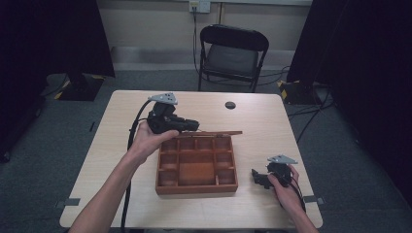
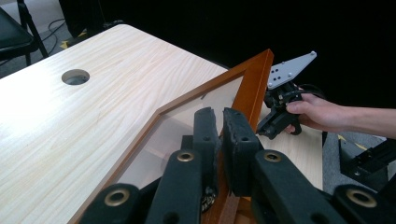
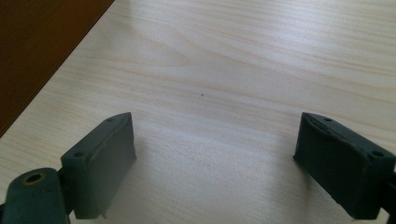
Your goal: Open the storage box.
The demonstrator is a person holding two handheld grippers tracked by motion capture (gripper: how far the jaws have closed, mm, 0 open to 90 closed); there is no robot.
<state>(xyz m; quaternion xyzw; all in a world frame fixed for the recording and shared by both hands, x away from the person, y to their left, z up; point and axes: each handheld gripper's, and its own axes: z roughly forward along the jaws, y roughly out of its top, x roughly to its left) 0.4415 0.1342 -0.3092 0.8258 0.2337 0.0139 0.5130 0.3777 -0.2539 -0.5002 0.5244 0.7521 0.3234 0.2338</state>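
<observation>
At tabletop (image 1: 121,121) centre sits the wooden compartment box (image 1: 197,167), its glass lid (image 2: 196,112) raised at 12 o'clock, pinched by the left gripper (image 2: 218,135) fingers. Right gripper (image 3: 215,163), at 3 o'clock of the box, rests with fingers wide apart, empty.

No text, label, brand, number or sign can be read anywhere around the wooden compartment box (image 1: 197,165). Its frame and its glazed lid (image 2: 252,88) carry plain wood grain, and the pale tabletop (image 1: 262,121) beside it bears no marking.
</observation>
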